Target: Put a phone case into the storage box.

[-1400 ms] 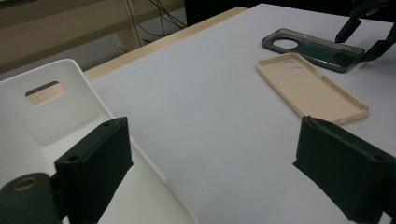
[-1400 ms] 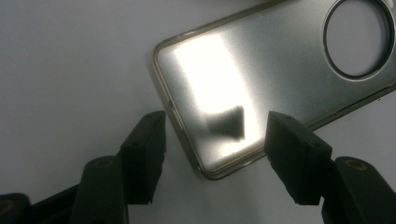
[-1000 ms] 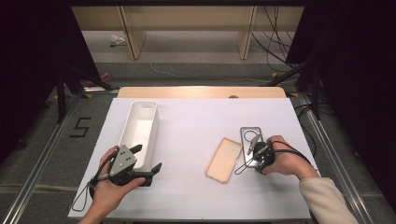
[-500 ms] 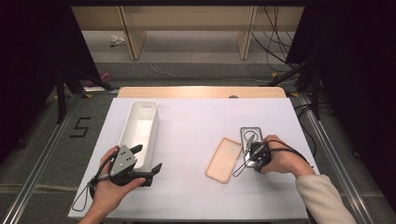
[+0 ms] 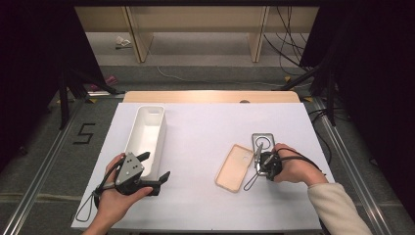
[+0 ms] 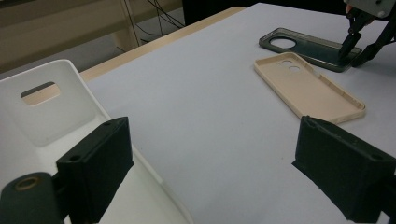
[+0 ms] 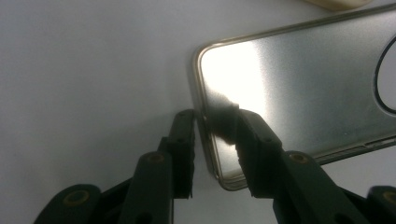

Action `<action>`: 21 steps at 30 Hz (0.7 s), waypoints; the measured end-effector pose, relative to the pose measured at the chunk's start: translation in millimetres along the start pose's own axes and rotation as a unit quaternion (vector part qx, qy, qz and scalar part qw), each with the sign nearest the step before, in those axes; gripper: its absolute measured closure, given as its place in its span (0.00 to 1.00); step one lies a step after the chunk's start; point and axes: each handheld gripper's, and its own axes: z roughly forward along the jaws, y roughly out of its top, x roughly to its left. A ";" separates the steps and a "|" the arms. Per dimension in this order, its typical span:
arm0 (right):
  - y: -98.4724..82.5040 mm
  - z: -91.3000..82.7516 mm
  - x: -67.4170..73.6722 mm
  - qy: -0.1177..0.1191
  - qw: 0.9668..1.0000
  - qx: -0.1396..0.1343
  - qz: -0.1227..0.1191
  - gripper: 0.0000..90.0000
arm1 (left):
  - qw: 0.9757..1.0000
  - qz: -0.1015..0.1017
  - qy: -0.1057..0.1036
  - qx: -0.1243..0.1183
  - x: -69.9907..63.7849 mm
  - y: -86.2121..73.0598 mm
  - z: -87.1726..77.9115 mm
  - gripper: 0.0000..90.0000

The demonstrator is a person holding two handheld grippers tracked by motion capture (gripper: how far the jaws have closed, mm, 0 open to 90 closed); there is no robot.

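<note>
Right tongs (image 7: 215, 135) are down at the dark clear phone case (image 7: 299, 88) on the table (image 5: 205, 132), one jaw outside its short end wall and the other inside on the glossy floor of the case. The jaws have just been closing and now stand narrow, with the rim between them; the outer pad sits right at the wall, a sliver of gap still showing on the inner side, so no firm pinch yet. In the high view those right tongs (image 5: 258, 161) point at the near end of that case (image 5: 262, 142), which lies flat, just beside the beige phone case (image 5: 235, 167).

Left tongs (image 5: 155, 170) hang wide open, holding nothing, low over the table at the near end of the white bin (image 5: 147, 134). One jaw sits over the bin's rim, the other over bare table.
</note>
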 end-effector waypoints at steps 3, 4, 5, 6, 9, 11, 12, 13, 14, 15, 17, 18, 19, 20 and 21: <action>0.6 -0.3 1.1 0.002 1.000 0.003 -0.005 0.80 | 1.000 0.000 0.000 0.000 -0.1 0.0 0.0 0.12; 0.5 -0.1 1.8 0.003 1.000 0.002 -0.008 0.81 | 1.000 0.000 0.000 0.000 -0.1 0.0 0.0 0.12; 0.8 -0.3 2.8 0.005 1.000 0.005 -0.008 0.83 | 1.000 0.000 0.000 0.000 -0.1 0.1 0.0 0.12; 0.8 -0.3 2.8 0.005 1.000 0.005 -0.008 0.83 | 1.000 0.000 0.000 0.000 -0.1 0.0 0.1 0.12; 1.2 -0.2 3.1 0.006 1.000 0.005 -0.014 0.85 | 1.000 0.000 0.000 0.000 0.0 0.0 0.1 0.12; 1.1 0.3 3.0 0.006 1.000 0.001 -0.019 0.86 | 1.000 0.000 0.000 0.000 0.0 0.0 0.1 0.12; 1.2 0.3 3.4 0.005 1.000 0.001 -0.020 0.86 | 1.000 0.000 0.000 0.000 0.0 0.0 0.1 0.12; 1.3 0.2 3.8 0.007 1.000 0.003 -0.019 0.87 | 1.000 0.001 0.000 0.000 0.0 -0.1 0.1 0.12; 1.5 0.0 3.5 0.006 1.000 0.003 -0.024 0.87 | 1.000 0.000 0.000 0.000 0.0 -0.1 0.1 0.12; 1.5 0.1 3.7 0.006 1.000 0.003 -0.023 0.88 | 1.000 0.000 0.000 0.000 0.0 0.0 0.1 0.12; 1.4 0.2 4.0 0.005 1.000 0.001 -0.025 0.88 | 1.000 0.001 0.001 0.000 0.2 0.0 0.0 0.12; 1.5 0.2 4.2 0.004 1.000 0.002 -0.028 0.88 | 1.000 0.001 0.001 0.000 0.3 0.0 0.1 0.12; 1.8 -0.3 4.7 0.004 1.000 0.007 -0.029 0.88 | 1.000 0.002 0.002 0.000 0.5 -0.1 0.2 0.12; 1.8 -0.3 4.7 0.004 1.000 0.007 -0.029 0.88 | 1.000 0.002 0.001 0.001 0.7 -0.3 0.3 0.12; 1.8 -0.3 4.7 0.003 1.000 0.006 -0.030 0.88 | 1.000 0.001 0.001 0.001 0.8 -0.4 0.4 0.12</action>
